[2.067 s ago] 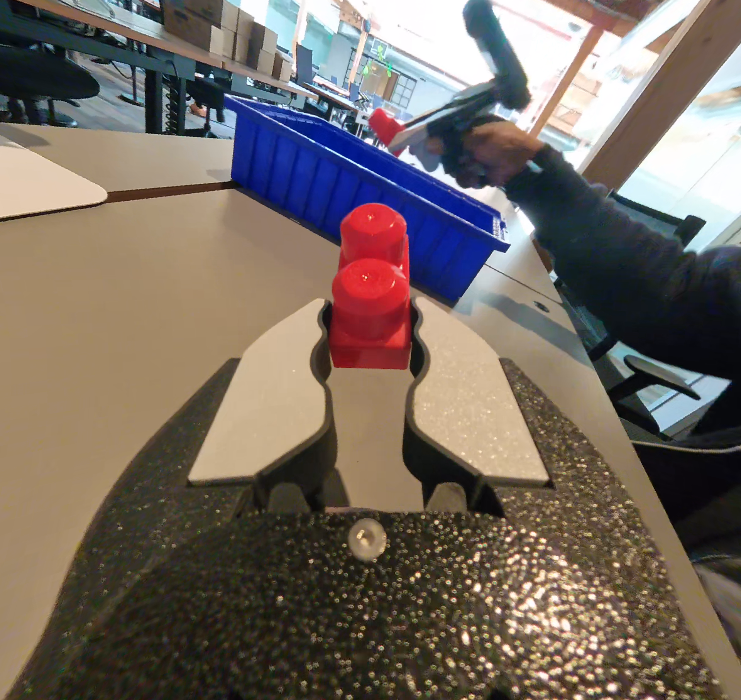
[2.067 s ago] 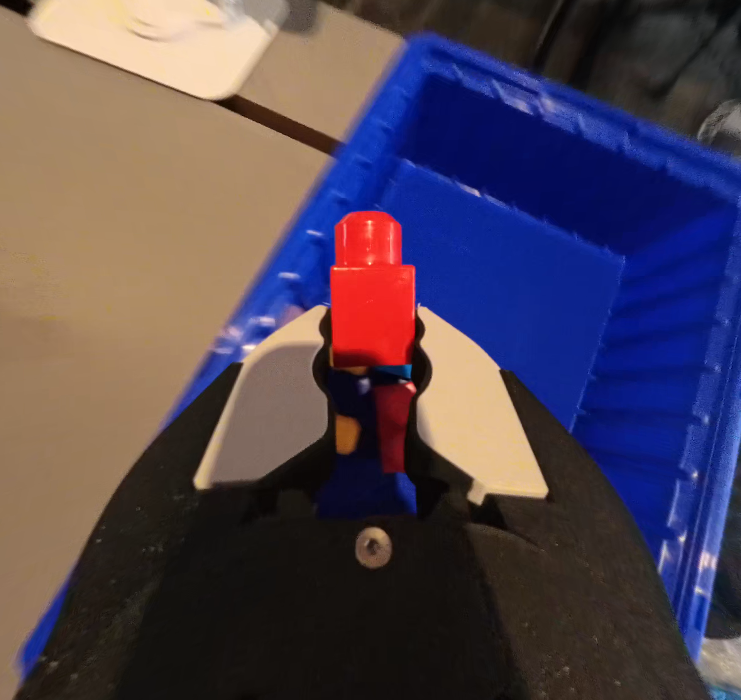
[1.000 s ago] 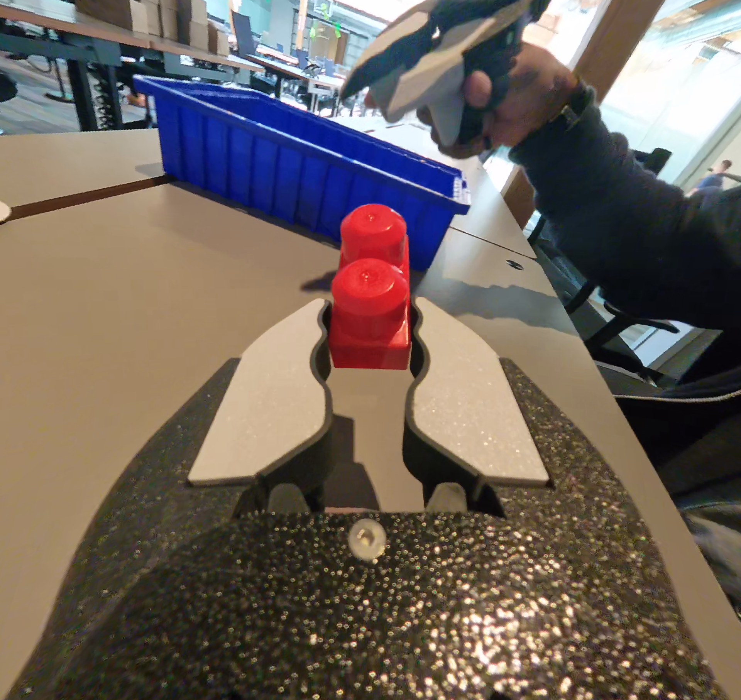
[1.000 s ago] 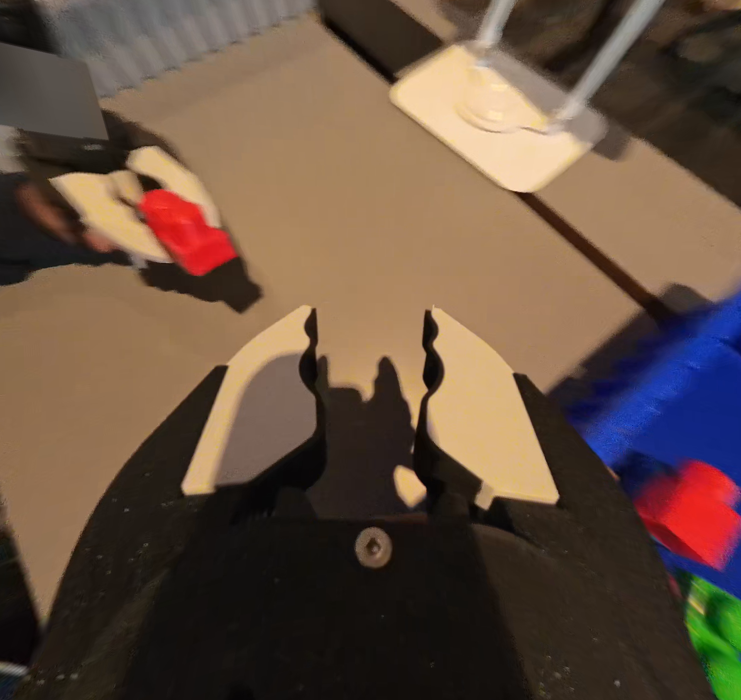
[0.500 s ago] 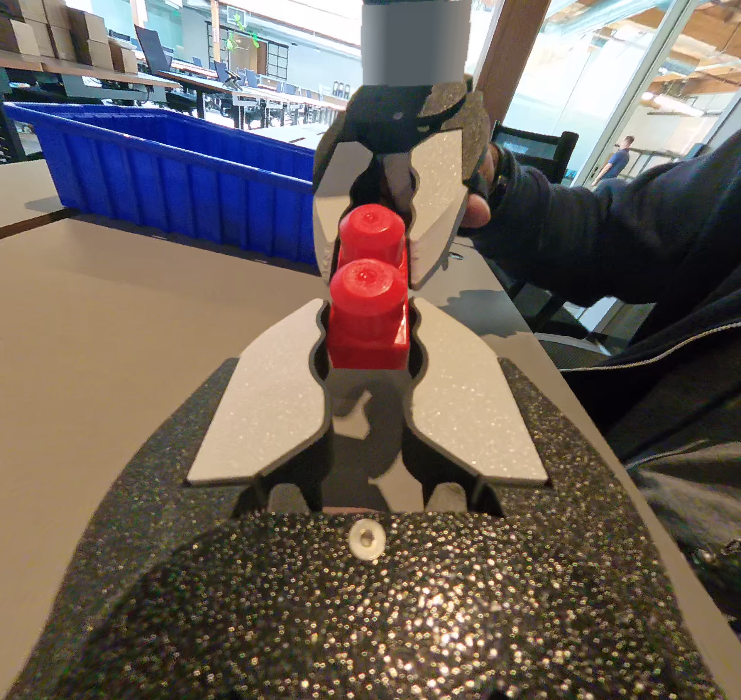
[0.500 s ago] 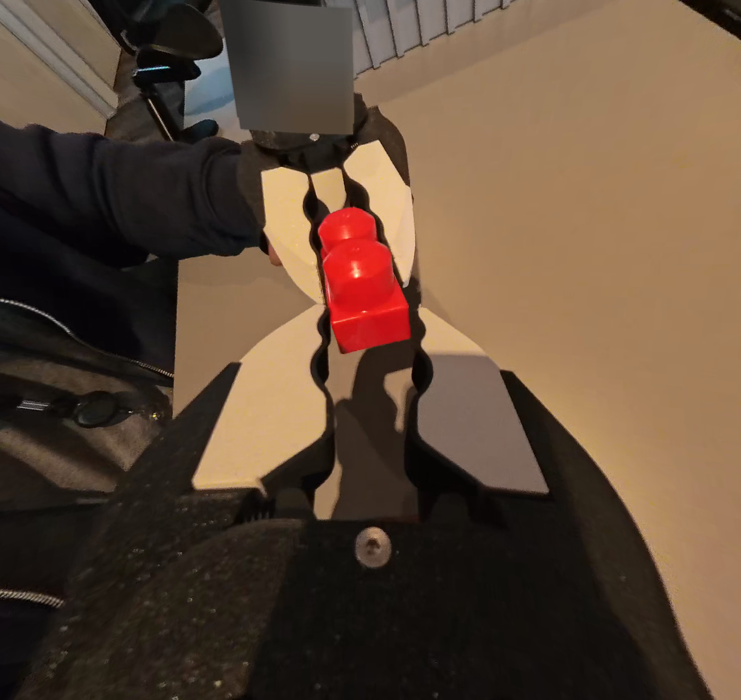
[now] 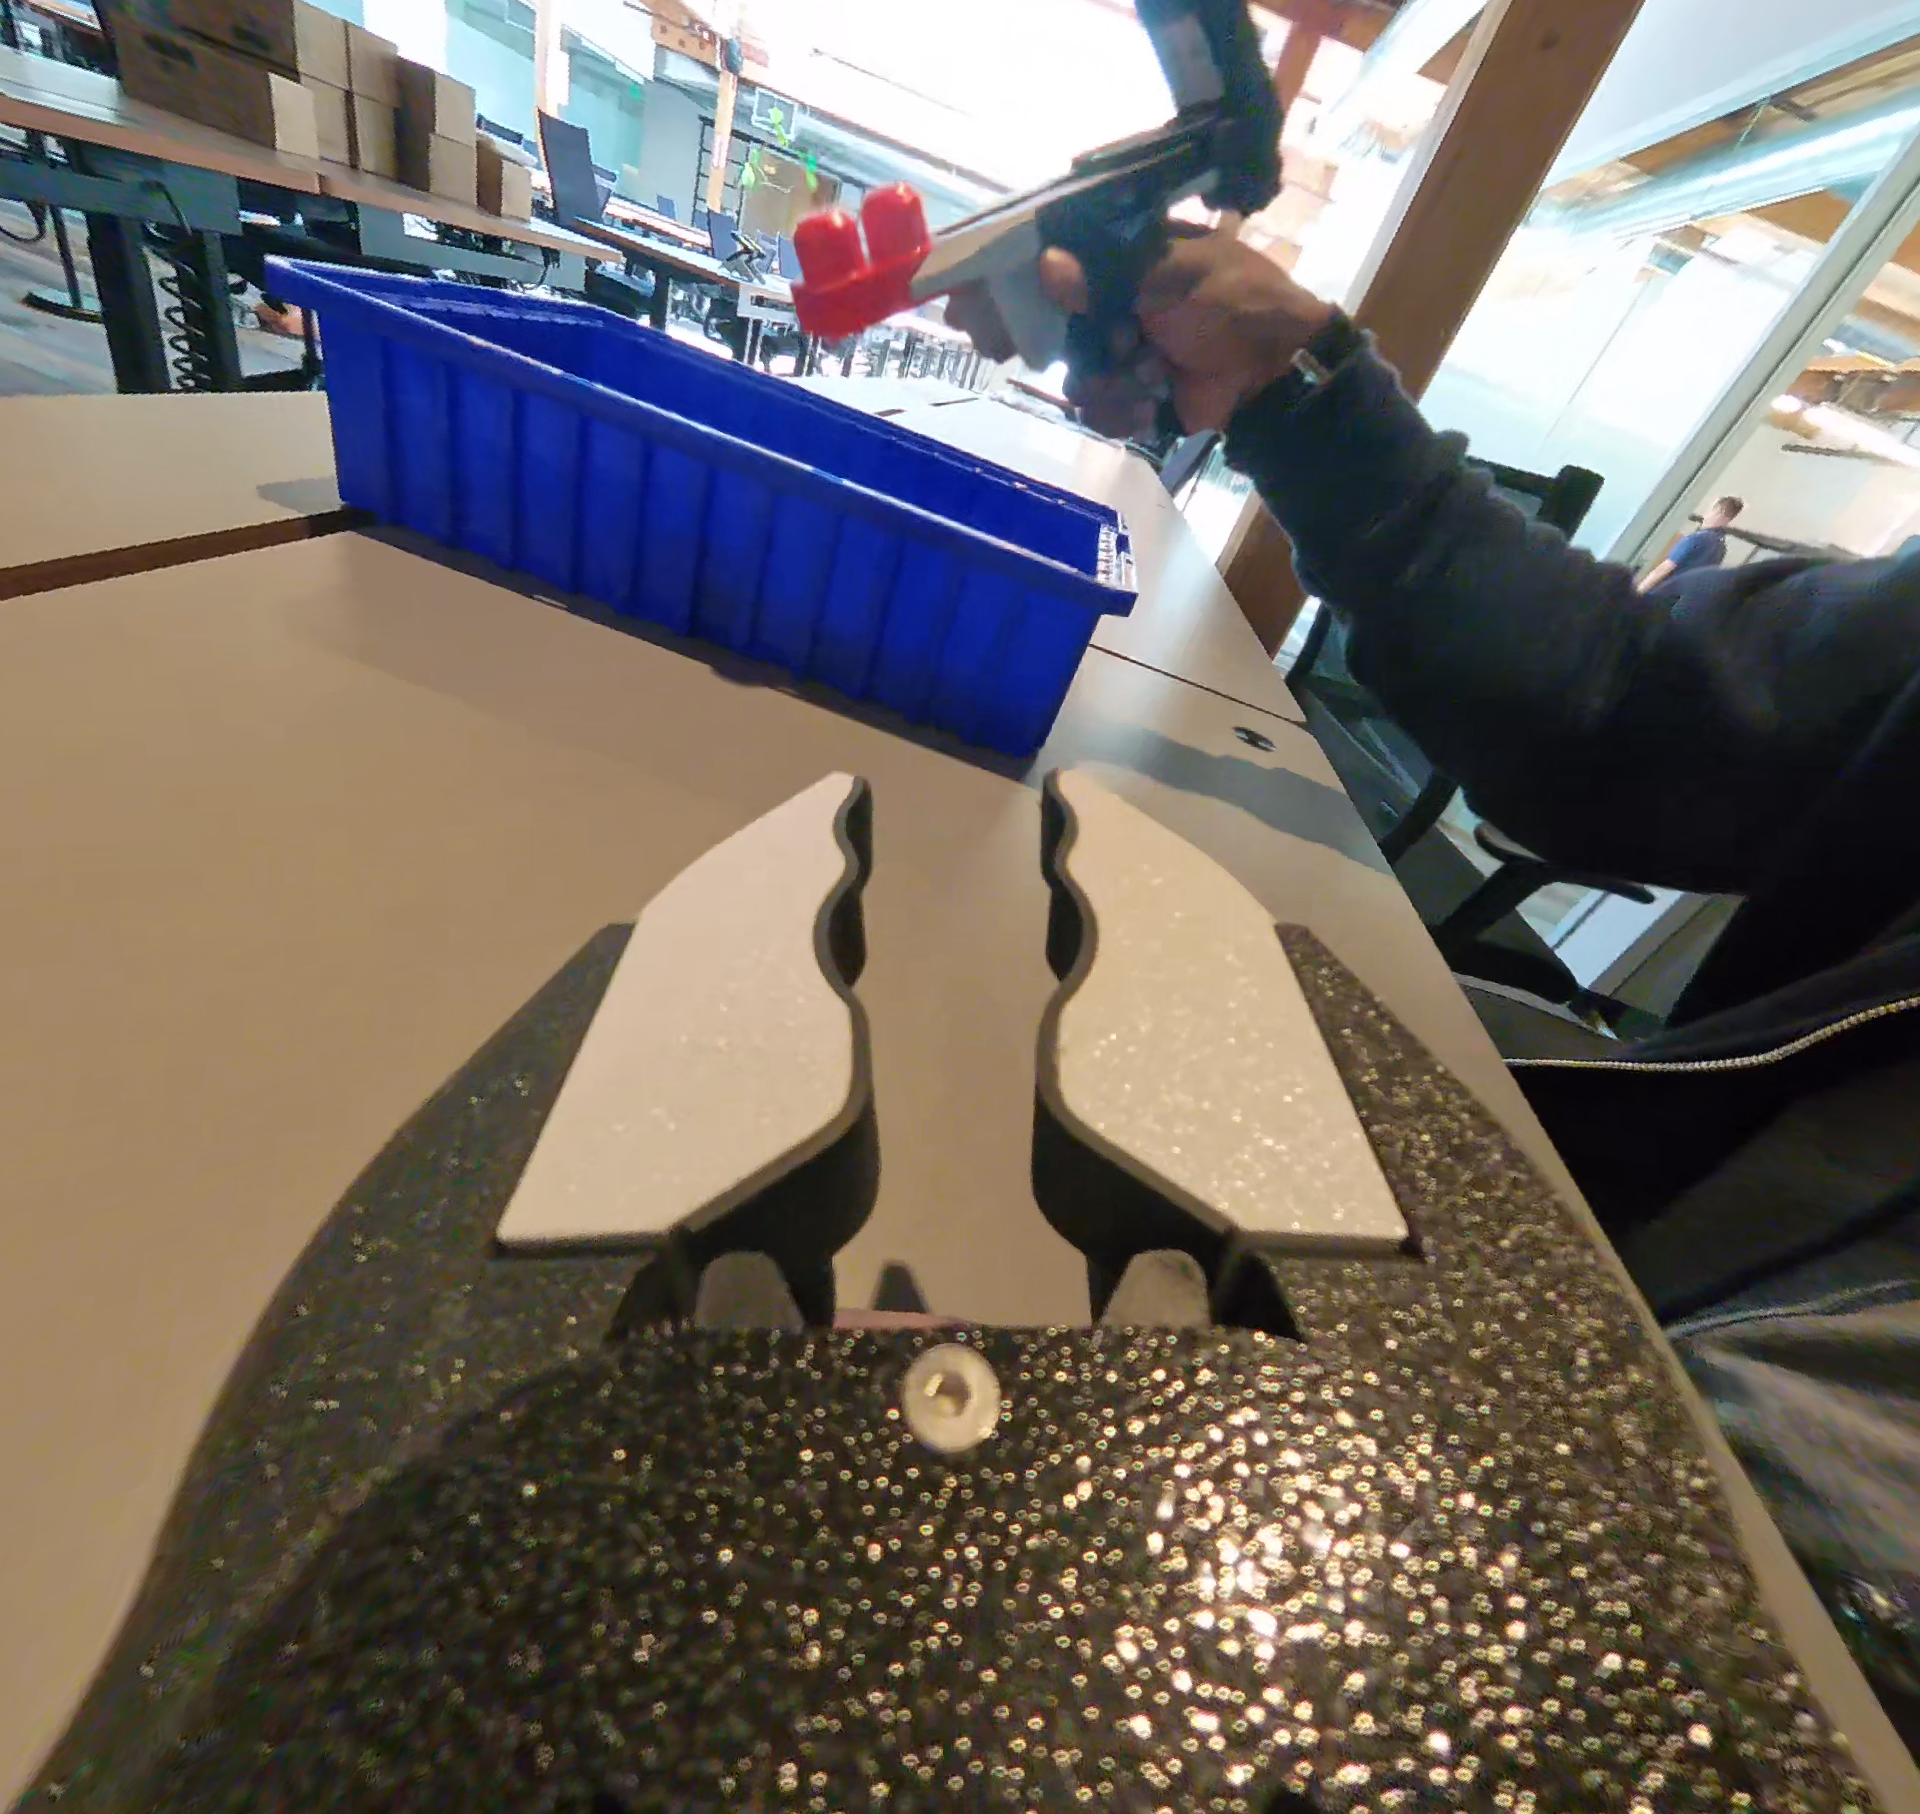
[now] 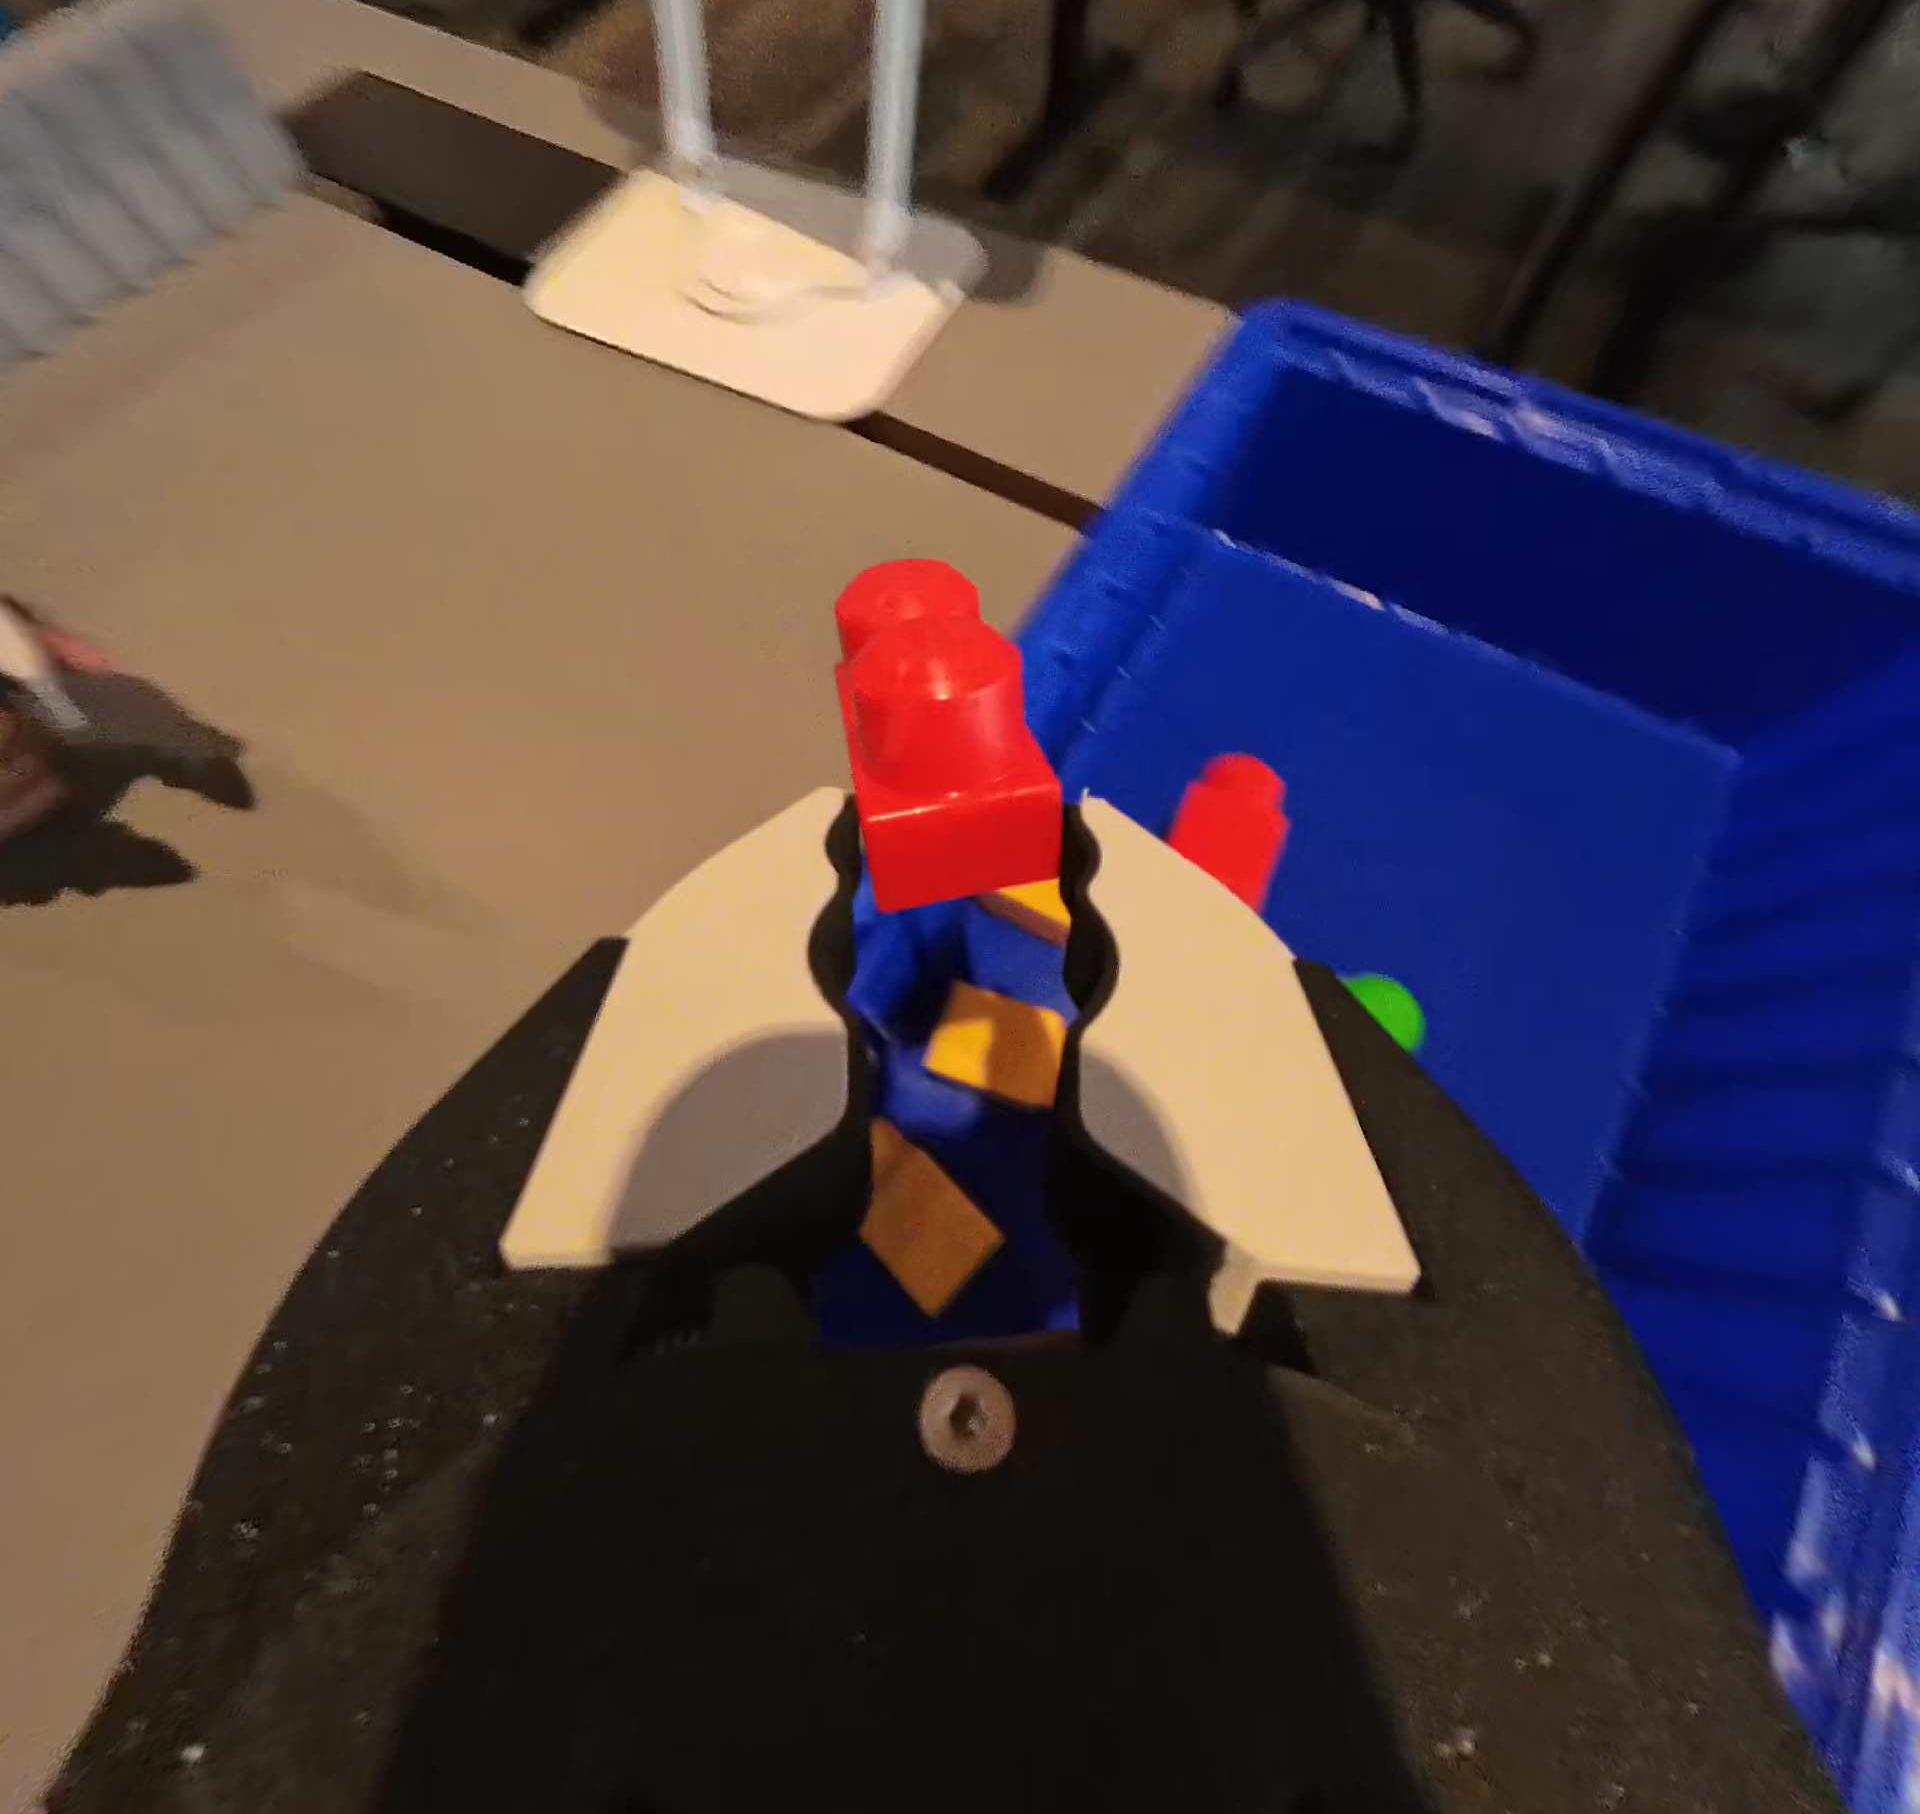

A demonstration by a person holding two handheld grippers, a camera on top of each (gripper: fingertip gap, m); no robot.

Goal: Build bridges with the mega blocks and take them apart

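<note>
1. Above the near rim of the blue bin [image 8: 1455,725], a red two-stud block [image 8: 951,777] is clamped at the tips of the right gripper [image 8: 961,829].
2. From the left wrist view, the left gripper [image 7: 951,808] is seen with jaws apart and nothing between them, low over the grey table [image 7: 364,777].
3. Only the right wrist view shows the bin's inside, where red, green and yellow blocks are seen.
4. Only the left wrist view shows the hand [image 7: 1195,330] holding the right gripper.

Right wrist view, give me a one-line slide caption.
Right gripper holds a red two-stud block above the blue bin.
</note>
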